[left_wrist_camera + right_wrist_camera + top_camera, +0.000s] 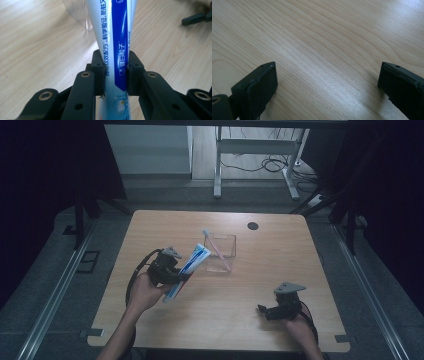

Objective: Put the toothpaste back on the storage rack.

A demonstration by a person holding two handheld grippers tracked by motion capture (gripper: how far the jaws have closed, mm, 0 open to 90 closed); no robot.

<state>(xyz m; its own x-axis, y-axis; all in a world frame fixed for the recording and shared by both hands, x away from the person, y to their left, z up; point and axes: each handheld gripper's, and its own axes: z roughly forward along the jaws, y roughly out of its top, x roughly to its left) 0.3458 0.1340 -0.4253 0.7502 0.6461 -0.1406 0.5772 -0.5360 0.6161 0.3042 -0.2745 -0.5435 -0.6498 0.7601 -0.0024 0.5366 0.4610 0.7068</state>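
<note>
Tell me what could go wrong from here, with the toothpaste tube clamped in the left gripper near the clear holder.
1. The left gripper pinches the toothpaste tube partway along its soft body; it might buckle or swing in the grip.
2. The pink toothbrush leans inside the clear plastic holder. The tube could knock it, or tip the light holder.
3. The right gripper rests open, apart from the holder, so nothing steadies it.

left gripper (186, 276): black, brass-ringed screw holes, black cable | right gripper (261, 309): black, grey three-cornered plate, square pads
</note>
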